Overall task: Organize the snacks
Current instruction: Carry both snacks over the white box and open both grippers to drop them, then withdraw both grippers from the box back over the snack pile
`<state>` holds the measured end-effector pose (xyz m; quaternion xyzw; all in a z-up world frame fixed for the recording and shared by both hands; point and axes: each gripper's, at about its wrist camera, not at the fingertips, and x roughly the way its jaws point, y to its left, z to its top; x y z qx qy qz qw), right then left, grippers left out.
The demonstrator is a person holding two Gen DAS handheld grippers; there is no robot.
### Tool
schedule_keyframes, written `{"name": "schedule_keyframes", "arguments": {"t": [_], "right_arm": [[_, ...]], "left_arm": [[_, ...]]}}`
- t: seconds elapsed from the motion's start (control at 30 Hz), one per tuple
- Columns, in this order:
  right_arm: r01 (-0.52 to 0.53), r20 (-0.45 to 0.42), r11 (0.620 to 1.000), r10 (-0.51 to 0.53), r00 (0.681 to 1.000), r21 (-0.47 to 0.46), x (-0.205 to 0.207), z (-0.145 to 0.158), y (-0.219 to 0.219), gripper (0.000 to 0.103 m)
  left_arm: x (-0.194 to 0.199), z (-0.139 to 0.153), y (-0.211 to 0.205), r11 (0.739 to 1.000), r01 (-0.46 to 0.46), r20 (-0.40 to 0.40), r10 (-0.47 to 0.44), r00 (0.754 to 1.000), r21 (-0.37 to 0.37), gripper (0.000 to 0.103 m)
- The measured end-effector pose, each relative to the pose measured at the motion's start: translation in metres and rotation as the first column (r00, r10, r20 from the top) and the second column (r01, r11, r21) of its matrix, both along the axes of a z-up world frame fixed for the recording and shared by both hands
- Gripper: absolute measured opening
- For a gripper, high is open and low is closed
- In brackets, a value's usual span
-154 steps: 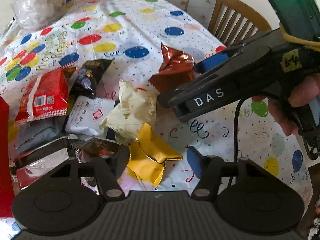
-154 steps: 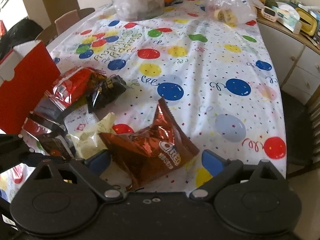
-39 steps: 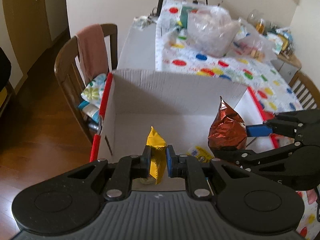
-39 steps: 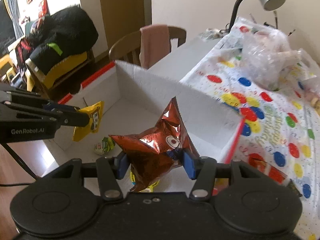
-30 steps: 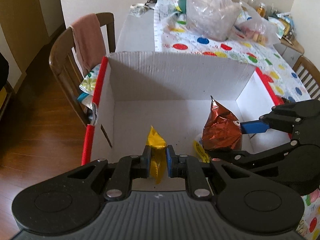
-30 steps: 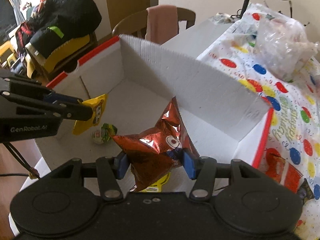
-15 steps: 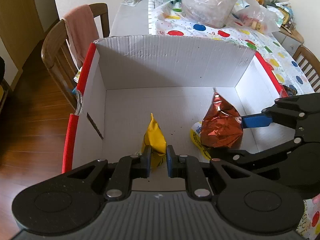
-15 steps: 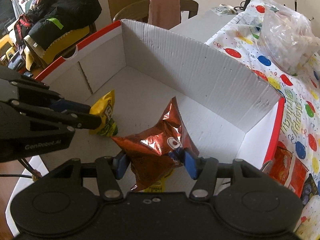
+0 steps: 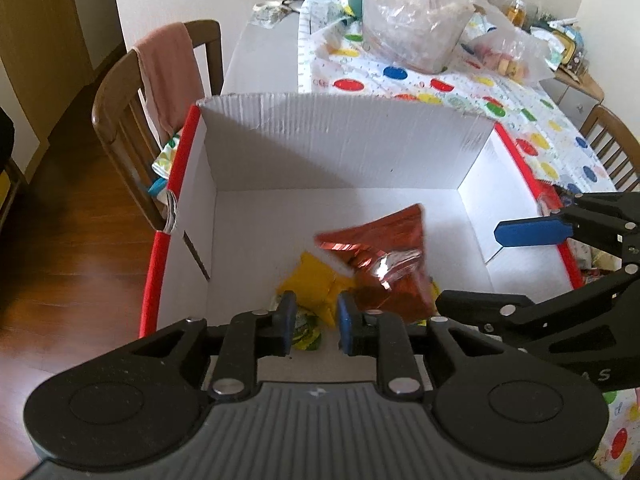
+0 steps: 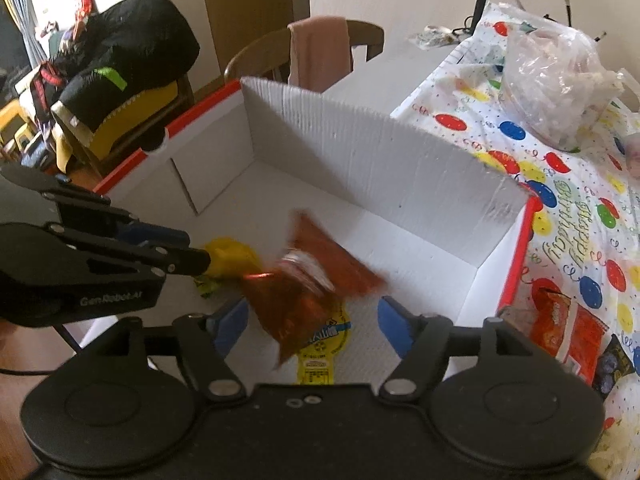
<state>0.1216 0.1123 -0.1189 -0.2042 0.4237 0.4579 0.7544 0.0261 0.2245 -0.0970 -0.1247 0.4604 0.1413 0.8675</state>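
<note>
White corrugated box (image 9: 344, 140), red-edged, sits at the near left corner of the table (image 10: 448, 64), open top toward you.

Contents, box floor, near side: one copper foil snack bag (image 9: 384, 264), blurred, lying loose and touching neither of your grippers; one yellow snack packet (image 9: 314, 286) just left of it, their edges overlapping; one yellow-labelled pack (image 10: 324, 340) partly under the foil bag; one small green-and-yellow item (image 9: 306, 332), too hidden to name.

Your left gripper (image 9: 314, 322): over the near edge of the box, jaws opening and only a narrow gap apart, nothing pinched; the yellow packet lies below and beyond the pads.

Your right gripper (image 10: 312, 326): over the near right part of the box, jaws opening and already wide, pads clear of the foil bag, which lies between and beyond them.

Still on the balloon-print tablecloth (image 10: 580, 216), just outside the box's right wall: one red snack bag (image 10: 568, 328), one dark snack bag (image 10: 612, 364). Far end of the table: clear plastic bags (image 9: 416, 36).
</note>
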Motion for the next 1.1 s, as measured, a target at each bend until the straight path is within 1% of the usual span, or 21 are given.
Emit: {"name": "schedule_keyframes", "arguments": {"t": [0.07,0.13,0.23,0.37,0.4,0.43,0.5,0.6,0.63,0.67,0.7,0.73,0.87,0.93,1.03,1.1], "right_arm": [[0.005,-0.002,1.000,-0.005,1.000,0.018,0.000,0.005,-0.004,0.073],[0.009,-0.001,0.999,-0.009,1.000,0.035,0.000,0.011,-0.009,0.074],[0.018,0.005,0.998,-0.019,1.000,0.065,-0.004,0.021,-0.017,0.080],[0.034,0.007,0.994,-0.035,0.999,0.101,-0.007,0.033,-0.030,0.081],[0.037,0.008,0.993,-0.038,0.999,0.109,-0.008,0.036,-0.032,0.082],[0.041,0.010,0.992,-0.042,0.999,0.119,-0.008,0.039,-0.036,0.083],[0.047,0.013,0.990,-0.049,0.999,0.135,-0.010,0.045,-0.042,0.084],[0.055,0.015,0.986,-0.058,0.998,0.155,-0.010,0.053,-0.052,0.085],[0.059,0.017,0.985,-0.062,0.998,0.162,-0.012,0.056,-0.056,0.085],[0.061,0.017,0.983,-0.065,0.998,0.170,-0.012,0.058,-0.059,0.086],[0.065,0.018,0.982,-0.069,0.997,0.180,-0.013,0.062,-0.063,0.086],[0.068,0.019,0.980,-0.073,0.997,0.187,-0.013,0.064,-0.066,0.086],[0.082,0.024,0.972,-0.089,0.996,0.218,-0.017,0.074,-0.083,0.088],[0.093,0.020,0.967,-0.100,0.995,0.236,-0.017,0.078,-0.092,0.088],[0.106,0.013,0.959,-0.114,0.993,0.264,-0.018,0.084,-0.108,0.088],[0.115,0.011,0.952,-0.123,0.992,0.282,-0.017,0.087,-0.119,0.093]], "left_arm": [[-0.003,0.005,-0.003,1.000,0.002,0.017,-0.002,1.000,0.005,0.024],[-0.005,0.012,-0.006,1.000,0.004,0.033,-0.005,0.999,0.008,0.028],[-0.008,0.021,-0.011,1.000,0.012,0.060,-0.013,0.998,0.008,0.029],[-0.013,0.032,-0.020,1.000,0.024,0.087,-0.026,0.996,0.016,0.031],[-0.014,0.034,-0.023,0.999,0.028,0.095,-0.029,0.995,0.017,0.036],[-0.016,0.037,-0.025,0.999,0.030,0.104,-0.032,0.994,0.019,0.046],[-0.018,0.043,-0.031,0.999,0.033,0.130,-0.037,0.991,0.033,0.056],[-0.020,0.051,-0.040,0.998,0.045,0.153,-0.050,0.987,0.036,0.056],[-0.020,0.053,-0.043,0.998,0.049,0.161,-0.055,0.985,0.037,0.058],[-0.021,0.056,-0.047,0.998,0.052,0.168,-0.058,0.984,0.040,0.060],[-0.021,0.058,-0.050,0.998,0.054,0.176,-0.061,0.982,0.043,0.065],[-0.022,0.060,-0.053,0.997,0.054,0.185,-0.062,0.981,0.047,0.067],[-0.023,0.069,-0.066,0.997,0.061,0.213,-0.071,0.975,0.052,0.068],[-0.023,0.072,-0.074,0.997,0.062,0.225,-0.072,0.972,0.055,0.072],[-0.024,0.076,-0.086,0.996,0.067,0.245,-0.079,0.966,0.057,0.074],[-0.022,0.079,-0.095,0.995,0.078,0.257,-0.091,0.962,0.059,0.075]]}}
